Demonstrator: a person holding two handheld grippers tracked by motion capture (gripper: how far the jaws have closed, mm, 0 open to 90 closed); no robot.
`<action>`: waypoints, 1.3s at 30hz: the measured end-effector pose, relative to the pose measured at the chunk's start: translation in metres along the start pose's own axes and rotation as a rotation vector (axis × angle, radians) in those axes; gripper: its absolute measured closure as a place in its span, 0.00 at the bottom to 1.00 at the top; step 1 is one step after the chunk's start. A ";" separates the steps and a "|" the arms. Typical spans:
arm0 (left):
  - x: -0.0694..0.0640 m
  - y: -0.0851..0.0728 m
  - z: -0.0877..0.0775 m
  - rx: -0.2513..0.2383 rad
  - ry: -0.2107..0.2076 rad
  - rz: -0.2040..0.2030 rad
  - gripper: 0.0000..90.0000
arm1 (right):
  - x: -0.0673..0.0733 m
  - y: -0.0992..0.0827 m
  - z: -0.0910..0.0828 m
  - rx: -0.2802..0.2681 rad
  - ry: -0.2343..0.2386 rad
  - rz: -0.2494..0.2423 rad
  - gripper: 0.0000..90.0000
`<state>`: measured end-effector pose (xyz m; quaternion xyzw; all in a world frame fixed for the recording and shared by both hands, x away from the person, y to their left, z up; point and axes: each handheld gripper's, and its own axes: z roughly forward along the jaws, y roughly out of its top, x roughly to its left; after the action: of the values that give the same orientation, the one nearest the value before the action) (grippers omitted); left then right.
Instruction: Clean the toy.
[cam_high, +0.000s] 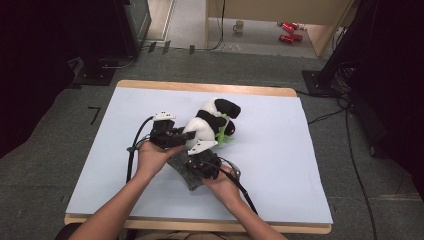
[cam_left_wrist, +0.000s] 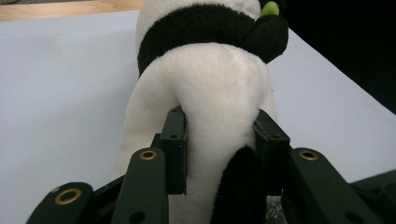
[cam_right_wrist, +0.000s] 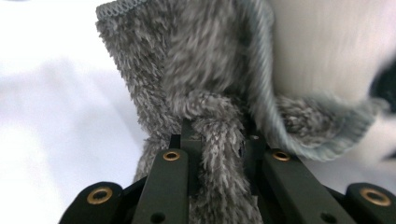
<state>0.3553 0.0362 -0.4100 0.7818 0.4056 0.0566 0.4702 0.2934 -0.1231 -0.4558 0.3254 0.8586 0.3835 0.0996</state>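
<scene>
The left gripper (cam_left_wrist: 219, 154) is clamping the lower white body of the panda plush toy (cam_high: 210, 122), which is lying near the middle of the white-covered table (cam_high: 300, 165), apparently to be steadying the toy while the cloth is being worked against it. The right gripper (cam_right_wrist: 219, 154) is pinching a gathered fold of the grey fleecy cloth (cam_right_wrist: 196, 70), jaws nearly together on the pile, and is holding its hemmed edge just against the toy's white fur, probably for wiping or wrapping; no container is standing on the table
</scene>
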 end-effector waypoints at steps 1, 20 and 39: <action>0.000 0.000 0.000 0.001 -0.001 0.005 0.70 | 0.002 0.003 -0.003 -0.014 -0.005 -0.006 0.87; -0.014 -0.004 0.003 0.019 0.010 0.037 0.70 | 0.001 0.006 -0.004 -0.146 -0.109 -0.021 0.89; -0.010 -0.003 0.002 0.022 -0.003 0.070 0.69 | -0.013 -0.014 0.021 0.007 -0.038 0.076 0.89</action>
<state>0.3477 0.0281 -0.4105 0.8006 0.3780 0.0675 0.4600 0.3051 -0.1256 -0.4812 0.3652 0.8450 0.3777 0.1003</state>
